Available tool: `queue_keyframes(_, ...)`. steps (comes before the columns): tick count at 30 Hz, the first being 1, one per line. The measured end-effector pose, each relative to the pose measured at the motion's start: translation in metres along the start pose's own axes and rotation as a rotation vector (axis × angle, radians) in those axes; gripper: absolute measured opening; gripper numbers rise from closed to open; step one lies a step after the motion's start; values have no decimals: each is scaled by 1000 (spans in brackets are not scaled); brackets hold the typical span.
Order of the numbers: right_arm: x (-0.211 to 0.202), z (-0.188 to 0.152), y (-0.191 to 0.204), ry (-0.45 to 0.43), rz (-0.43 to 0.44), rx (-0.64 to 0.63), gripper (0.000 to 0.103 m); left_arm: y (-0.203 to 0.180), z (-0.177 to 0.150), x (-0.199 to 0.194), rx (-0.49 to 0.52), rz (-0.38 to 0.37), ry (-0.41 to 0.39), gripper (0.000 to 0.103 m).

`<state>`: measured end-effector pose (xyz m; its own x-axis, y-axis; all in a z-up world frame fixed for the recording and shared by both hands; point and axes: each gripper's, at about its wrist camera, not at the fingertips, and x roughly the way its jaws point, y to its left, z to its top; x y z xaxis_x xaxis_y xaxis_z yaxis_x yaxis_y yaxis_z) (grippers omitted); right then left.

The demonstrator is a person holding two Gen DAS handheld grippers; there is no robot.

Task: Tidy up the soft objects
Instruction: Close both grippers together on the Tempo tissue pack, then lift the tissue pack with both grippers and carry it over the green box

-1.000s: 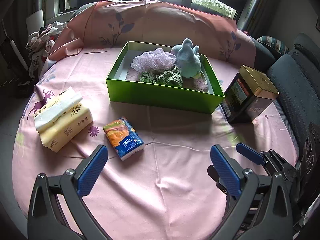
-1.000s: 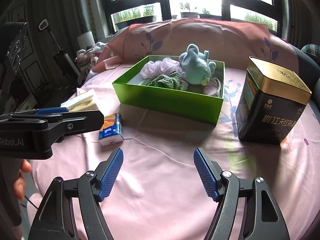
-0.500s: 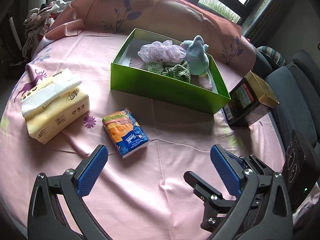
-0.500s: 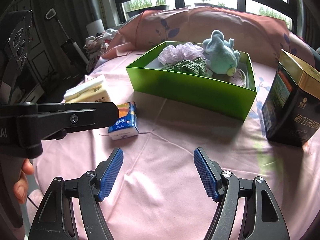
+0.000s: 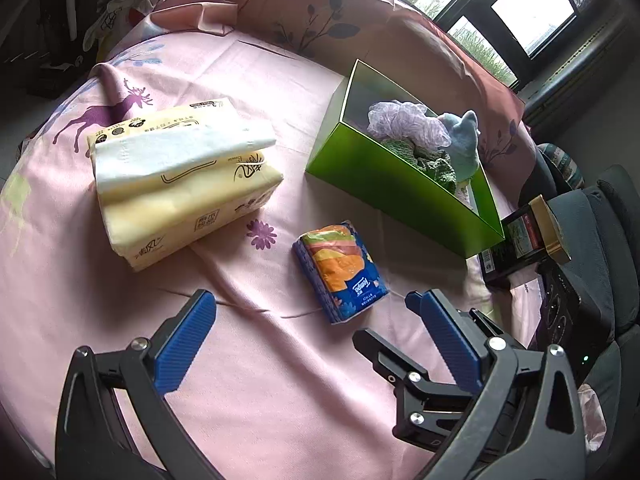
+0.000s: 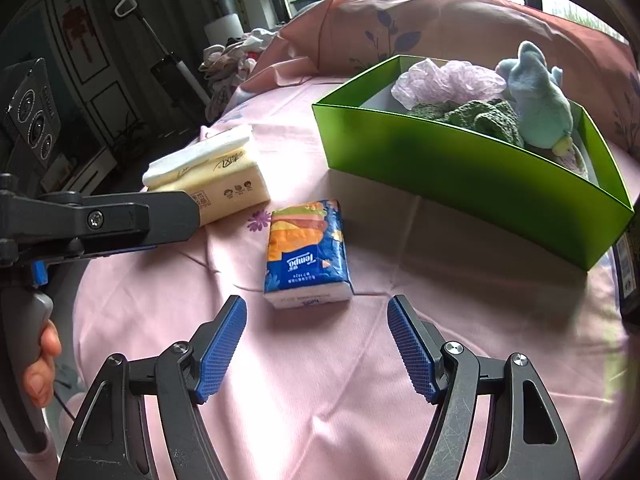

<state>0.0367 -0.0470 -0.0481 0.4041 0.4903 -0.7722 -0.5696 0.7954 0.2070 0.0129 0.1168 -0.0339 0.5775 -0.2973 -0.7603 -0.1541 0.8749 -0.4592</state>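
Left wrist view: the left gripper (image 5: 316, 312) has its blue pads spread wide with nothing between them, hanging over the pink sheet (image 5: 280, 380). Just past the pads lies the small blue-and-orange tissue pack (image 5: 340, 270), flat on the sheet, touching neither pad. To its left and a bit farther off sits the big yellow tissue pack (image 5: 184, 180) with a white sheet poking out the top. Far right is the green box (image 5: 396, 192), holding a lilac mesh puff (image 5: 404, 122), something green and knitted (image 5: 434, 164) and a pale blue plush toy (image 5: 466, 144). A dark tin with a gold lid (image 5: 528, 240) sits right of the box, near its corner.

Right wrist view: the right gripper (image 6: 316, 340) is spread open too, empty, pads either side of bare sheet. The small tissue pack is just beyond the tips, about centred between them, not touched. The yellow pack is farther left, partly behind the left gripper's black finger. The green box fills the far right, same soft stuff inside. A person's fingers (image 6: 40, 368) grip a handle at the left edge.
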Motion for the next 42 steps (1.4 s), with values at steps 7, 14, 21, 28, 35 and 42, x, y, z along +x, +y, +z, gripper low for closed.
queue_keyframes(7, 35, 11, 5, 51, -11, -19, 74, 11, 2, -2, -16, 11, -3, 102)
queue_keyframes(14, 23, 4, -2, 34, -20, -25, 53, 10, 0, 4, -12, 9, 22, 102)
queue_keyframes(21, -19, -35, -21, 31, 44, -39, 53, -17, -12, 21, 92, -11, 86, 102)
queue_keyframes(28, -67, -78, -44, 65, 25, -141, 53, -82, -45, 50, 319, -78, 172, 101)
queue_keyframes(35, -85, -95, -66, 63, -1, -78, 61, -121, -70, 74, 430, -119, 233, 95)
queue_keyframes(42, -98, -114, -73, 11, -2, 16, 62, -133, -79, 80, 450, -115, 246, 75)
